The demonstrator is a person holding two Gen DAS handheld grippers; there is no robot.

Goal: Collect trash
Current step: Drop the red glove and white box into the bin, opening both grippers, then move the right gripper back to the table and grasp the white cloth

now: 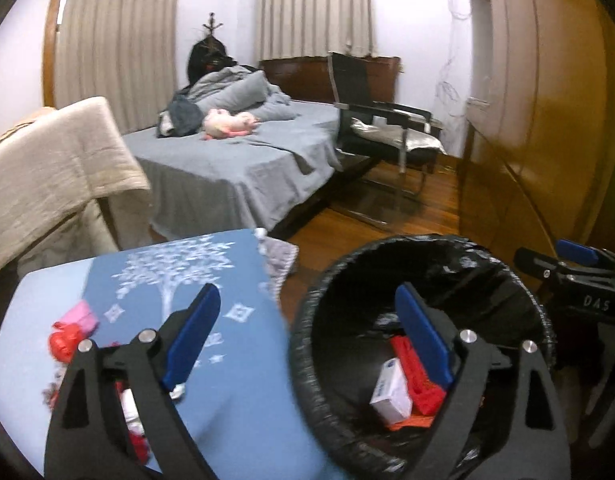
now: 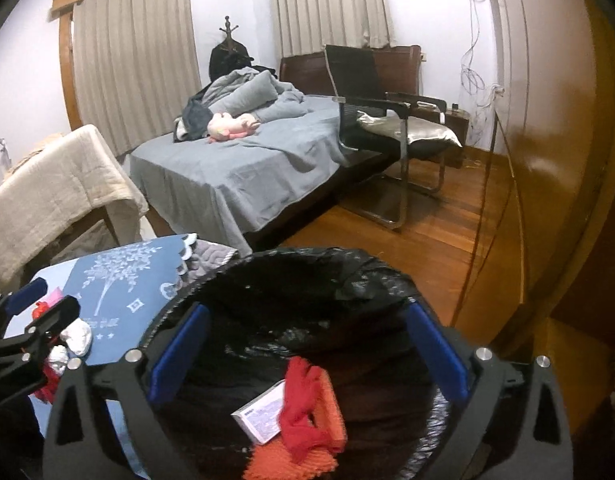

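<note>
- Indoor light looks soft and a bit dim from where I sit, with a cool cast on the white walls (image 2: 235,8).
- Both curtains (image 1: 115,44) are drawn; the source is probably a ceiling lamp, though I can't see it.
- The wooden wardrobe (image 1: 547,120) carries a broad warm sheen.
- The bin liner (image 2: 307,280) swallows light; its inside reads nearly black, with small glints.
- Fisheye bending curves door and curtain edges, and corners go black.
- The left view is softer, smeared near the worktop (image 1: 243,380) edge.
</note>
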